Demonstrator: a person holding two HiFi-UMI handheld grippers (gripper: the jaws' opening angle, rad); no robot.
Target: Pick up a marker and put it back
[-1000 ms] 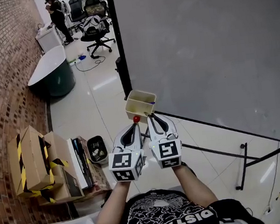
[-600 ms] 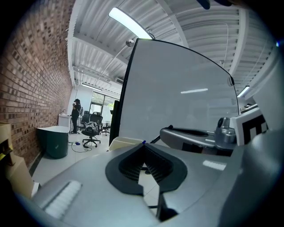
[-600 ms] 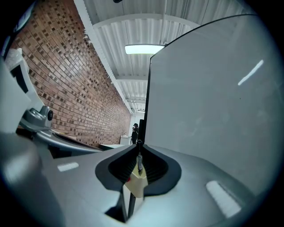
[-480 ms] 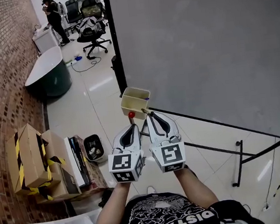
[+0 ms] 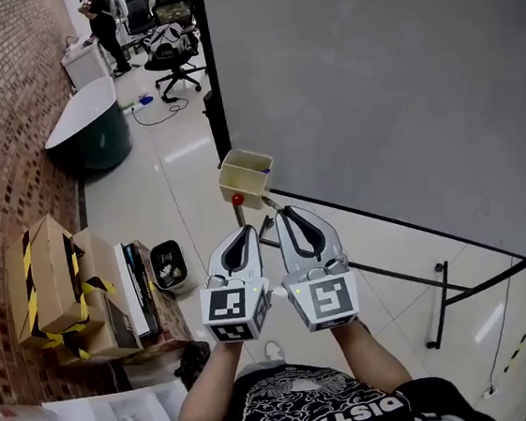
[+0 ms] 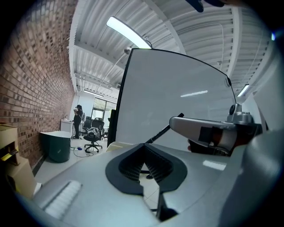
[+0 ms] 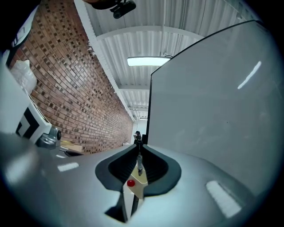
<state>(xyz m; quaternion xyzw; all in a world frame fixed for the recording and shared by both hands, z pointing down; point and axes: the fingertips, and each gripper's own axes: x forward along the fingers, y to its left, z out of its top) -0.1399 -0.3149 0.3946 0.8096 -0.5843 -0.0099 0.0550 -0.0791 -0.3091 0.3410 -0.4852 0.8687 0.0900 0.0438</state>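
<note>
A slim black marker [image 5: 269,202] sticks out ahead of my right gripper [image 5: 283,212], which is shut on it. In the right gripper view the marker [image 7: 139,163] runs straight between the pads. Its tip is just short of the beige bin [image 5: 245,177], which hangs at the lower corner of the whiteboard with a red knob [image 5: 237,199] under it. My left gripper [image 5: 245,229] is beside the right one, shut with nothing in it. The left gripper view shows its tips [image 6: 143,147] meeting, with the marker [image 6: 165,129] to their right.
The big grey whiteboard [image 5: 380,78] fills the right side on a black stand [image 5: 442,293]. Cardboard boxes [image 5: 50,290] and a small black tray [image 5: 167,265] lie by the brick wall at left. Further back are a dark tub [image 5: 89,130], office chairs and a person.
Both grippers have risen and pushed forward together, the right one more. The marker tip is now closer to the beige bin. The jaws have not changed.
</note>
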